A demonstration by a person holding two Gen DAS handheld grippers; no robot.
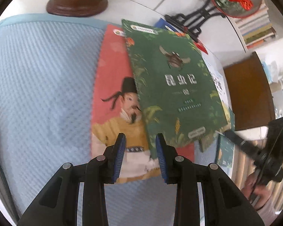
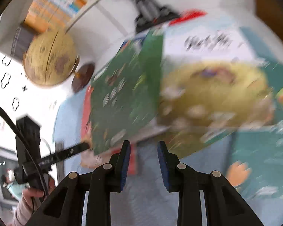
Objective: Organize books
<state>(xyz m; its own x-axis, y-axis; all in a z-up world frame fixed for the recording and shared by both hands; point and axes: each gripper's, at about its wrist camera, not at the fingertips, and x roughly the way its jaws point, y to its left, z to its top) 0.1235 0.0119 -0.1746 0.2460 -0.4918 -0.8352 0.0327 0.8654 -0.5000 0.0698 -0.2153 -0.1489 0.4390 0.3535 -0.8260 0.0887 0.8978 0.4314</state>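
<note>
In your left wrist view, the left gripper (image 1: 140, 139) hangs with its jaws parted and empty just over the near edge of the red book (image 1: 111, 101), on which the green book (image 1: 177, 86) lies askew on the blue mat (image 1: 37, 75), so you look placed to square that loose pile. In your right wrist view, badly blurred, the right gripper (image 2: 143, 146) is likewise parted and holding nothing, low before the green book's near corner and the yellow-and-white book (image 2: 213, 86) beside it.
</note>
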